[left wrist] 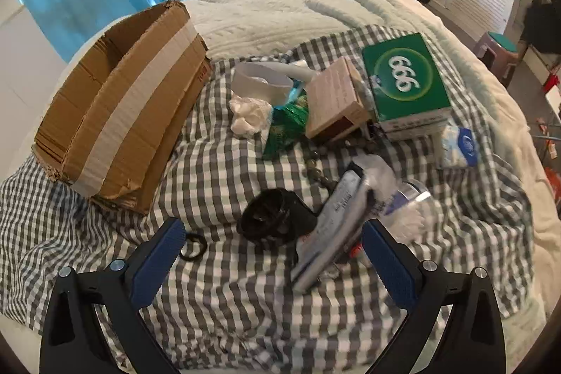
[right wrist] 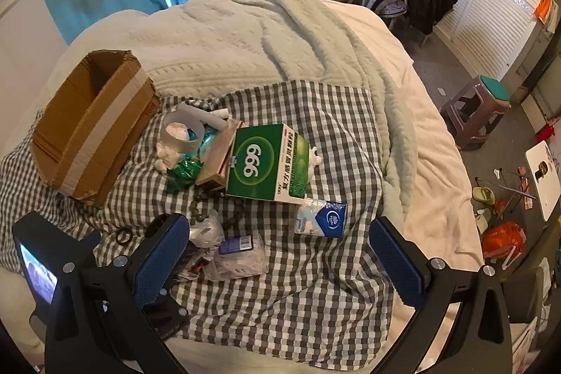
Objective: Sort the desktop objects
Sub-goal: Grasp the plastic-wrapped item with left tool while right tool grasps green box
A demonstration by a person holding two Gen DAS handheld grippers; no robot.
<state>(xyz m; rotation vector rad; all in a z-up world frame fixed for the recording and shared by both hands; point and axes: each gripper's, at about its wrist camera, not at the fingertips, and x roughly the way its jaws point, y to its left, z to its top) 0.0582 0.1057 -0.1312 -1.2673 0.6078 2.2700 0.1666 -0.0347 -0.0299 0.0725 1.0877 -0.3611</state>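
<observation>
- The bed [right wrist: 350, 34] carries everything: a pale knitted blanket, and over it a grey checked cloth [right wrist: 315, 286] on which the clutter lies.
- The cardboard box [left wrist: 115, 114] stands open at the left edge of the cloth, apparently holding nothing; I judge it the likely place for sorted things.
- The green 999 box [right wrist: 259, 160] sits mid-cloth, leaning against a tan carton [left wrist: 333, 97], with a tissue pack [right wrist: 324, 218] just beside it toward the right.
- A tape roll [left wrist: 261, 81], crumpled tissue and a green wrapper [left wrist: 285, 125] are bunched together between the cardboard box and the tan carton.
- Nearest the left gripper [left wrist: 273, 246] lie a black round cap [left wrist: 273, 216] and a white tube [left wrist: 329, 226], touching each other, with a black hair tie [left wrist: 193, 246] by the left finger.
- The right gripper [right wrist: 280, 251] hovers over a clear plastic packet [right wrist: 238, 255].
- Both pairs of fingers are spread wide and grasp nothing.
- The sorting looks barely begun. The next move calls for lowering one gripper over a single item, likely the cap or tube, and closing without dragging its neighbour.
</observation>
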